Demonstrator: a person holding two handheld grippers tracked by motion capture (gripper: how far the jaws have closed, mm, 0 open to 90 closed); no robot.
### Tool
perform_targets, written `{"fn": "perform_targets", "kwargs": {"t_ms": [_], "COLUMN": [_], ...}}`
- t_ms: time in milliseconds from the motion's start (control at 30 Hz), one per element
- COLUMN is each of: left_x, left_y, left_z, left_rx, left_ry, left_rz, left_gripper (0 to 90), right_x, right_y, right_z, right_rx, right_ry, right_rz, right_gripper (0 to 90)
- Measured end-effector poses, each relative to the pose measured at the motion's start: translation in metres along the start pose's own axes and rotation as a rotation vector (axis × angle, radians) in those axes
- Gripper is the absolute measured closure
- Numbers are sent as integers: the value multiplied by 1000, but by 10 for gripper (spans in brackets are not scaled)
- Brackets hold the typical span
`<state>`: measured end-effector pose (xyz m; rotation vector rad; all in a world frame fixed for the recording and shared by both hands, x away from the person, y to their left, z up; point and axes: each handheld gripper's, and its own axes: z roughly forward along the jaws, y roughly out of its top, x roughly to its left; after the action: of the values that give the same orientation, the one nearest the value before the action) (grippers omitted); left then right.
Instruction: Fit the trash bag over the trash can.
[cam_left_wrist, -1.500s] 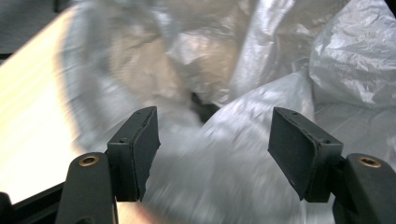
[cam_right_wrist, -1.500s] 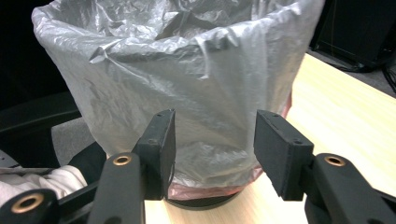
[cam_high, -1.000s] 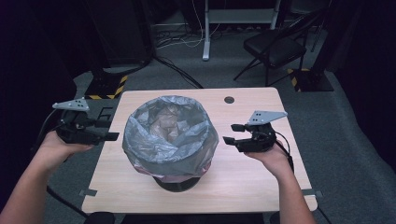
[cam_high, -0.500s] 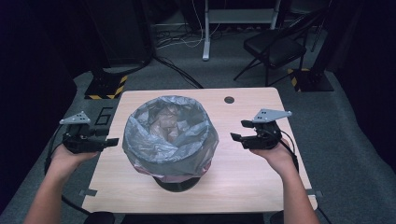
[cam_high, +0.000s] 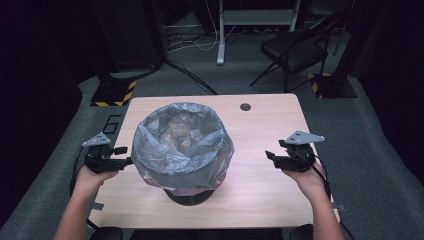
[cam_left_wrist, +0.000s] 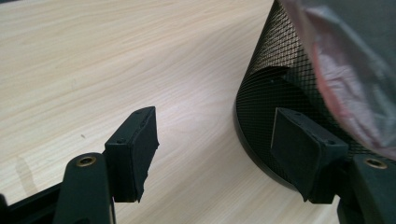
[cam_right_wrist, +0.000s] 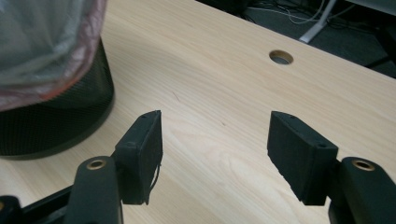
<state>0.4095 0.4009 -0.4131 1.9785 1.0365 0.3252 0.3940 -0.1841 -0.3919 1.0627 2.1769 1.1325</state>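
A black mesh bin (cam_high: 190, 195) stands in the middle of the wooden table (cam_high: 260, 130), lined with a grey plastic bag (cam_high: 182, 142) folded over its rim, a pink layer showing under the fold. My left gripper (cam_high: 125, 156) is open at the bin's left side, low over the table edge. In the left gripper view the mesh wall (cam_left_wrist: 266, 93) sits just past the right jaw, with the bag's fold (cam_left_wrist: 345, 70) above. My right gripper (cam_high: 270, 157) is open over the table's right part, apart from the bin (cam_right_wrist: 51, 116).
A round cable hole (cam_high: 245, 106) lies near the table's far edge, also seen as the hole (cam_right_wrist: 281, 57) in the right gripper view. Beyond the table stand a black folding chair (cam_high: 295, 50), a white stand leg (cam_high: 220, 30) and floor cables on grey carpet.
Both grippers have drawn back toward the person and lower. The left one has dropped from beside the bag's rim to the bin's lower side; the right has slid further right.
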Motion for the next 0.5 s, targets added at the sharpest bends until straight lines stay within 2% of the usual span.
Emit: {"fn": "perform_targets", "kwargs": {"t_ms": [133,367,500], "left_x": [-1,-1,-2], "left_y": [-6,-18,-25], "left_z": [5,11,17], "left_rx": [-18,-39,-29], "left_ry": [3,22,41], "left_rz": [-17,-40,-25], "left_gripper": [311,305,298], "right_x": [-5,-13,-16], "right_y": [-9,-30,-42], "right_z": [1,7,14], "right_rx": [9,18,22], "right_ry": [-29,-32,-47], "right_rz": [14,65,85], "right_gripper": [348,354,356]}}
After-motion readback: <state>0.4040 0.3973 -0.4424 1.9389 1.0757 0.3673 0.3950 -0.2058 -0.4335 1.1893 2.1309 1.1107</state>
